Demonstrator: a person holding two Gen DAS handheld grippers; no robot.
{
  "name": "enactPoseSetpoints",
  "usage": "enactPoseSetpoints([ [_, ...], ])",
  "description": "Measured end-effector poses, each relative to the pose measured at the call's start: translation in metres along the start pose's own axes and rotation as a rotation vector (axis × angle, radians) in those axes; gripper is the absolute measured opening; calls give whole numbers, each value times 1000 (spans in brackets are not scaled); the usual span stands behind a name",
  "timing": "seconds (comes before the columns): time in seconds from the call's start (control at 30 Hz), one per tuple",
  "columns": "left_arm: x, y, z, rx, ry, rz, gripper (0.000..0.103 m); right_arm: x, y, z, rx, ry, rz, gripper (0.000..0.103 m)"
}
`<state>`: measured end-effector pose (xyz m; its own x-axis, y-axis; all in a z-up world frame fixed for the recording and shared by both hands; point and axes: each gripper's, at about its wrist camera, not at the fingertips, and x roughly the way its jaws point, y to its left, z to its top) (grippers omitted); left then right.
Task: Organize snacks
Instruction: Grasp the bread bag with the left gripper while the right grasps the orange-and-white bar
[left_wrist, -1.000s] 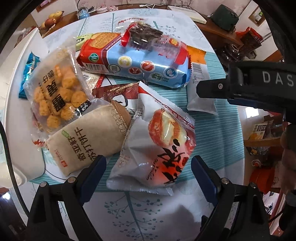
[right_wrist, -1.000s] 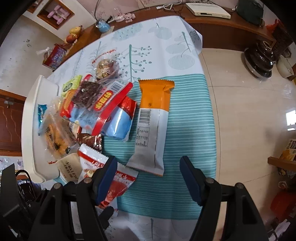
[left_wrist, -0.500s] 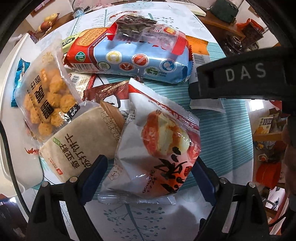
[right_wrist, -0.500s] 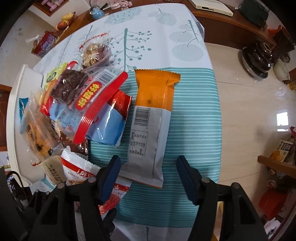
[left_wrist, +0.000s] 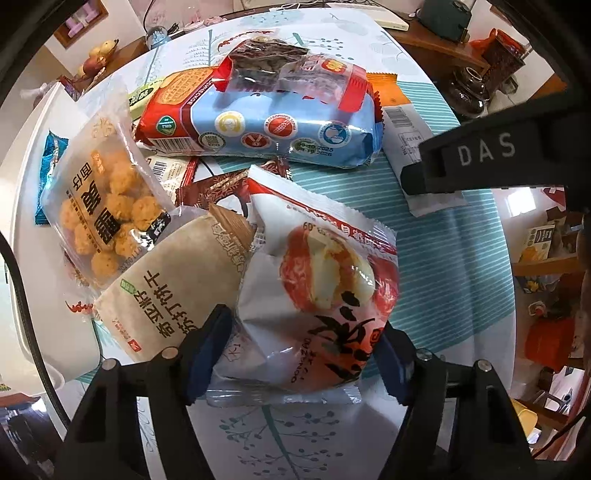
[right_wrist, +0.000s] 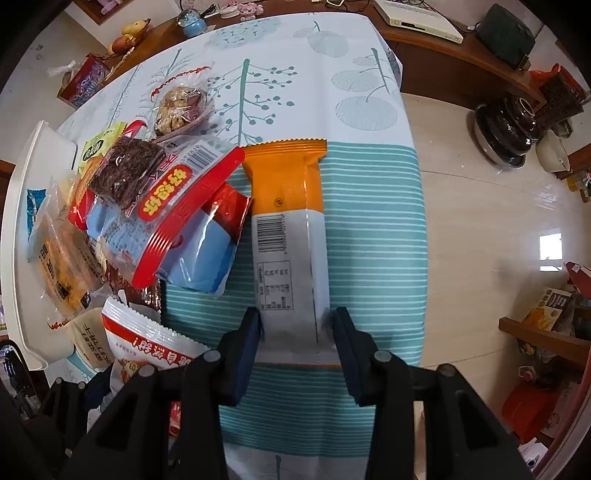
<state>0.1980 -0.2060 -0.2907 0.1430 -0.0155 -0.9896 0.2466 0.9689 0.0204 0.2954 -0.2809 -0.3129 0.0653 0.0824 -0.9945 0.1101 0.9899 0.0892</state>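
Observation:
A white-and-red pastry packet (left_wrist: 317, 280) lies on the teal-striped tablecloth (left_wrist: 443, 266). My left gripper (left_wrist: 301, 350) points down over it, its jaws closing, and both pads press the packet's near sides. In the right wrist view an orange-and-white snack packet (right_wrist: 288, 236) lies lengthwise on the cloth. My right gripper (right_wrist: 295, 336) is closing on that packet's near white end, with a pad touching each edge. The same orange packet (left_wrist: 406, 140) shows at the right of the left wrist view, partly behind the right gripper's black housing (left_wrist: 480, 155).
A heap of snacks sits to the left: a blue-and-red biscuit pack (left_wrist: 258, 125), a clear bag of dark pieces (left_wrist: 273, 70), a bag of golden puffs (left_wrist: 107, 206) and a beige cracker pack (left_wrist: 173, 280). A white tray (right_wrist: 26, 206) lies beyond. The table edge drops to the floor (right_wrist: 480, 221) on the right.
Both pairs of jaws have narrowed from wide open onto their packets. The left gripper has come closer over the pastry packet, and the right one has settled at the orange packet's near end.

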Motion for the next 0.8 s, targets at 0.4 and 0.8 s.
enactPoseSetpoints([
  [0.4, -9, 10, -12, -22, 53, 1, 65, -5, -27, -22, 98, 24, 63, 37],
  [0.8, -30, 25, -40, -66, 14, -22, 65, -21, -34, -60, 120, 41, 100, 37],
])
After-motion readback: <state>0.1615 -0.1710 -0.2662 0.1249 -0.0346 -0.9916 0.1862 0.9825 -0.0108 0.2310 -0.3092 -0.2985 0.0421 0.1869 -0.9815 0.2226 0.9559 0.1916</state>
